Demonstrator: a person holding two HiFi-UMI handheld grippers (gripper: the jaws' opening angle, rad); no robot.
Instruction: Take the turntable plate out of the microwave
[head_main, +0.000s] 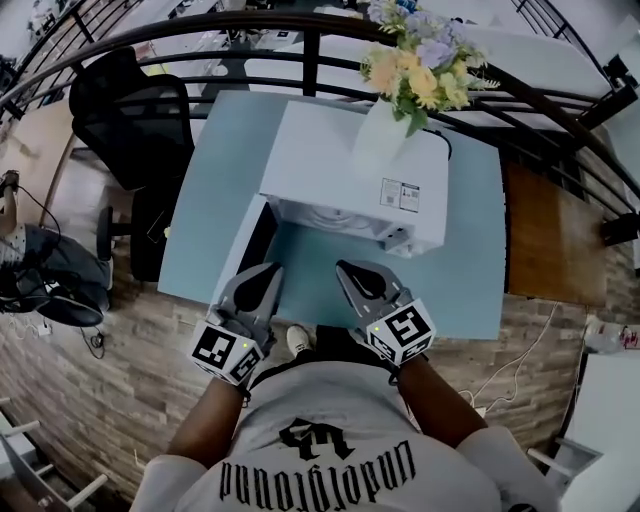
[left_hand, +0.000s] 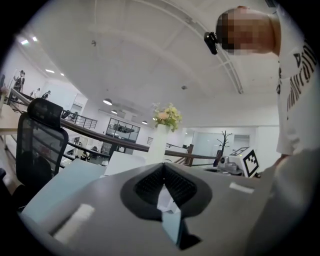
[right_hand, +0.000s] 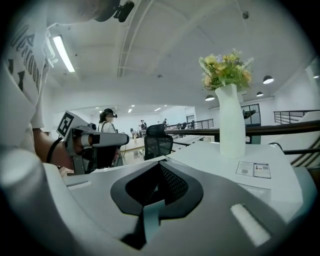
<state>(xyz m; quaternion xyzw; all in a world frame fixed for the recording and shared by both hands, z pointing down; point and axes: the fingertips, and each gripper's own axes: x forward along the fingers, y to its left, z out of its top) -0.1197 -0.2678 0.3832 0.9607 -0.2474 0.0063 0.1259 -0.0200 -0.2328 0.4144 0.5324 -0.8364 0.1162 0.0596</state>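
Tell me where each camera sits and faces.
Head view: on the head, steeply down at the microwave; shirt, left gripper, right gripper show.
Left gripper view: on that gripper, along its shut jaws toward the vase; shirt shows.
Right gripper view: likewise on its gripper; left gripper shows.
Shared: both gripper views see the vase.

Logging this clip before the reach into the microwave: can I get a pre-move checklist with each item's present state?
1. The microwave has its door swung open: ok.
2. The left gripper is empty: ok, jaws together on nothing.
3. The right gripper is empty: ok, jaws together on nothing.
4. Jaws apart enough to take a plate: not ok, both shut.
5. The turntable plate is in sight: cannot tell, the cavity is hidden from above.
6. The vase stands upright on the microwave's top: ok.
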